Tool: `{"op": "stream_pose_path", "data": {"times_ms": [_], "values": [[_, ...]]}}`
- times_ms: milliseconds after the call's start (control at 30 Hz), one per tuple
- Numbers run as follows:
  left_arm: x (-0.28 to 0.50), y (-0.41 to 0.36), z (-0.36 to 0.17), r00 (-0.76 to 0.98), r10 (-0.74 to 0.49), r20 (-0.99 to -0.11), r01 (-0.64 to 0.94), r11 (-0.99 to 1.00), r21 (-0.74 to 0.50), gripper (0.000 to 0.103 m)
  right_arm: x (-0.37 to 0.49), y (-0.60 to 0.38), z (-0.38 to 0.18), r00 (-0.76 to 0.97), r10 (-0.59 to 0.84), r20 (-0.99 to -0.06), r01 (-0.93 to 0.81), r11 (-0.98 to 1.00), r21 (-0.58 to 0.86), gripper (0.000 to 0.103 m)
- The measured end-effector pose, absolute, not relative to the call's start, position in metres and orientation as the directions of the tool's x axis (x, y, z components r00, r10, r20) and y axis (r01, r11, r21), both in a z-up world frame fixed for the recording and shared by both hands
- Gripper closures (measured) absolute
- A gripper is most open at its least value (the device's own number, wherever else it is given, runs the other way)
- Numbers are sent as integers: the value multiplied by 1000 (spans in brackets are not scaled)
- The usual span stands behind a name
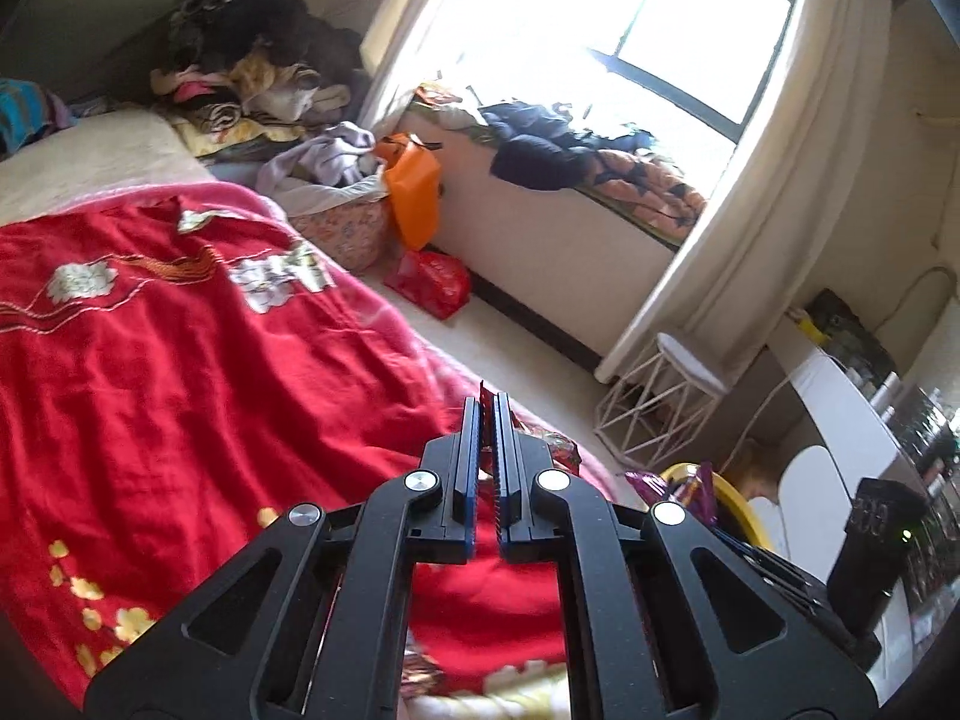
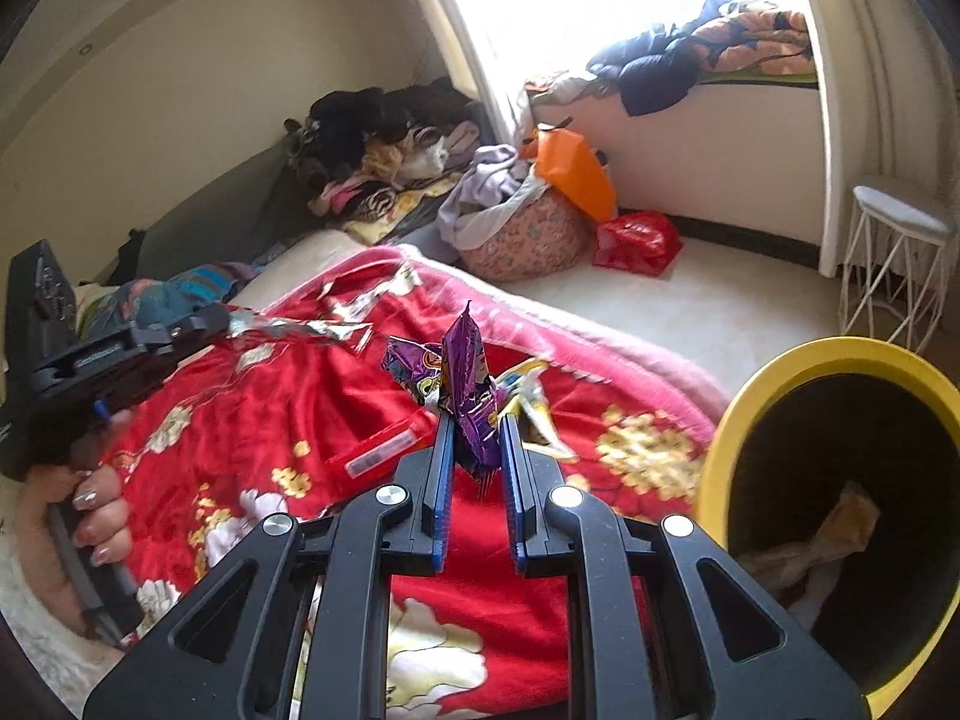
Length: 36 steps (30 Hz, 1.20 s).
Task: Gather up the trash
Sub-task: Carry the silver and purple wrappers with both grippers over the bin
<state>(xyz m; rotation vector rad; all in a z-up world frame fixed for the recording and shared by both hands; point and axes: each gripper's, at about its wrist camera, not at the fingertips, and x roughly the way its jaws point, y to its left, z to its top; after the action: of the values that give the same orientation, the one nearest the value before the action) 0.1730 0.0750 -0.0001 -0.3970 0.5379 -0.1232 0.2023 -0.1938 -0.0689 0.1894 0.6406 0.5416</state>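
The right gripper (image 2: 474, 420) pinches a crumpled purple snack wrapper (image 2: 465, 378) between its blue fingers (image 2: 443, 468), holding it above the red floral blanket (image 2: 252, 396) on the bed, near the blanket's right edge. Just to the right stands a yellow-rimmed bin (image 2: 729, 420) with some pale trash inside. The left gripper (image 1: 487, 405) has its fingers pressed together on a thin red scrap (image 1: 483, 389), probably a foil wrapper, though little of it shows. In the right wrist view a silvery strip (image 2: 300, 327) trails from that gripper, gripped by a hand (image 2: 99, 516).
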Motion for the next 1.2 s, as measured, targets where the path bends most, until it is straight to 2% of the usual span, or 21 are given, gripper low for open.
{"op": "stream_pose_path", "data": {"times_ms": [600,1200], "values": [[171,8,-1,803,-335,-492,157,916,-368,101,214,-279,-62,773,423,-473,-237,884,404,89],[169,-39,-6,766,-396,-506,246,909,-337,101,220,-334,-75,797,318,-514,-65,891,450,89]]}}
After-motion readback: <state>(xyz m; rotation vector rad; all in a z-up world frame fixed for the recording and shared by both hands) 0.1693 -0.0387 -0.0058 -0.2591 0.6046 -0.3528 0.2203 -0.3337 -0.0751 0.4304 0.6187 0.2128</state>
